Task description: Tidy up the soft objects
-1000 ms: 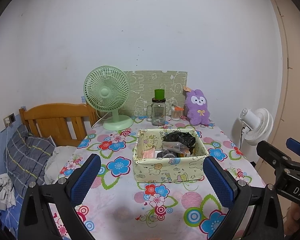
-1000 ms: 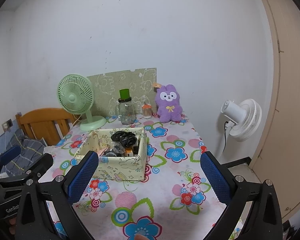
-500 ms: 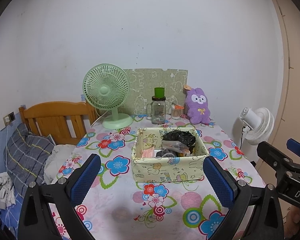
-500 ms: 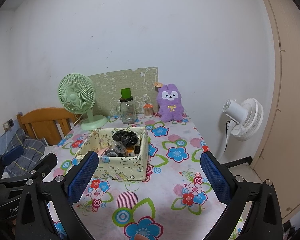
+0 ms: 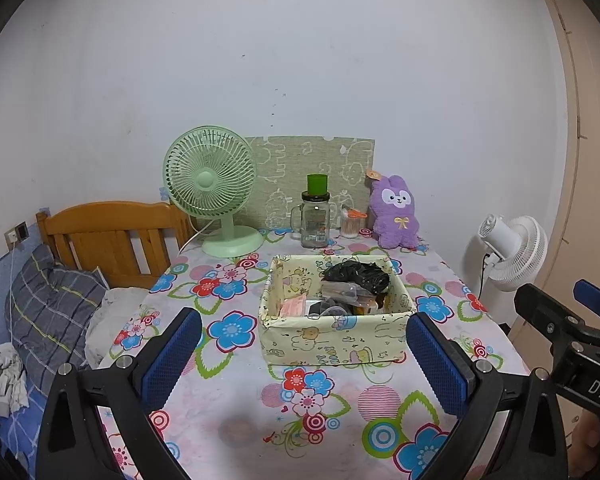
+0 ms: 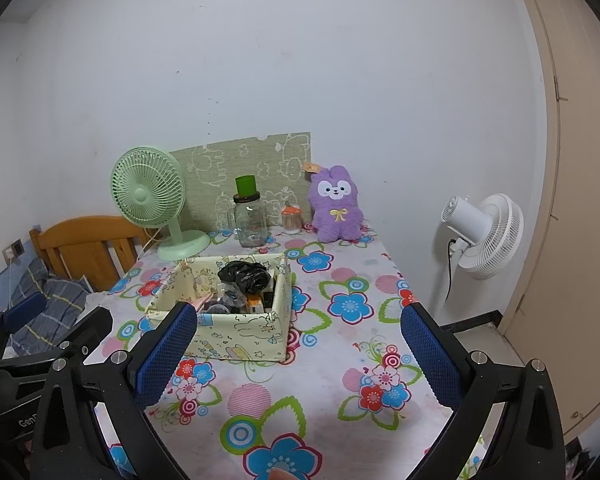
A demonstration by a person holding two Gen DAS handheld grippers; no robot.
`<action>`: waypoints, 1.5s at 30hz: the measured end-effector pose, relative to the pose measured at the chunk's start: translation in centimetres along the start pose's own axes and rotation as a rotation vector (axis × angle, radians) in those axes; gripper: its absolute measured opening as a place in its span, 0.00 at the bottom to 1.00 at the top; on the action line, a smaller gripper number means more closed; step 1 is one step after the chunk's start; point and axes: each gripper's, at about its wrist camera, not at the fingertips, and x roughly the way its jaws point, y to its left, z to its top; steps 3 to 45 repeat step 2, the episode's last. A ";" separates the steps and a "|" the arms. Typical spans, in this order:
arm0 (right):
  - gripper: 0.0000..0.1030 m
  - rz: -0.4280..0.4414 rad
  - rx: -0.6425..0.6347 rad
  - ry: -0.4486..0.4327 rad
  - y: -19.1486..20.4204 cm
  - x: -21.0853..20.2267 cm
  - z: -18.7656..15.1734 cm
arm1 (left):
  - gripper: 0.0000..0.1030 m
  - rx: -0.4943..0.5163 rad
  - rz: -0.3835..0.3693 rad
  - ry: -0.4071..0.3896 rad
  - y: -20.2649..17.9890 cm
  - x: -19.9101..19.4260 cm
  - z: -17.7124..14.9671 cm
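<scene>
Little has changed over the last second: both views crept back slightly, nothing on the tabletop (image 5: 236, 408) shifted, so the job looks no further along. Count: two fans, one fabric basket (image 5: 332, 344) mid-table holding a black bundle, one purple plush rabbit (image 5: 394, 213) against the wall, one jar. Left hand-held gripper (image 5: 300, 364) and right hand-held gripper (image 6: 298, 358) both gape wide, holding nothing.

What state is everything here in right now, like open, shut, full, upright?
Left gripper: open, empty.
Right gripper: open, empty.
Fabric box: open-topped, partly filled.
Purple plush bunny: upright against wall.
Glass jar: lidded, upright.
Green fan: upright; running unclear.
White fan: facing away.
</scene>
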 end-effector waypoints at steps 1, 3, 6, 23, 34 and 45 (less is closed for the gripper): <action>1.00 0.001 0.000 0.000 0.0 0.0 0.0 | 1.00 -0.002 0.002 0.000 0.0 0.0 0.0; 1.00 0.002 -0.002 0.000 0.0 0.0 0.0 | 1.00 -0.003 0.002 0.000 0.1 0.0 0.0; 1.00 0.002 -0.002 0.000 0.0 0.0 0.0 | 1.00 -0.003 0.002 0.000 0.1 0.0 0.0; 1.00 0.002 -0.002 0.000 0.0 0.0 0.0 | 1.00 -0.003 0.002 0.000 0.1 0.0 0.0; 1.00 0.002 -0.002 0.000 0.0 0.0 0.0 | 1.00 -0.003 0.002 0.000 0.1 0.0 0.0; 1.00 0.002 -0.002 0.000 0.0 0.0 0.0 | 1.00 -0.003 0.002 0.000 0.1 0.0 0.0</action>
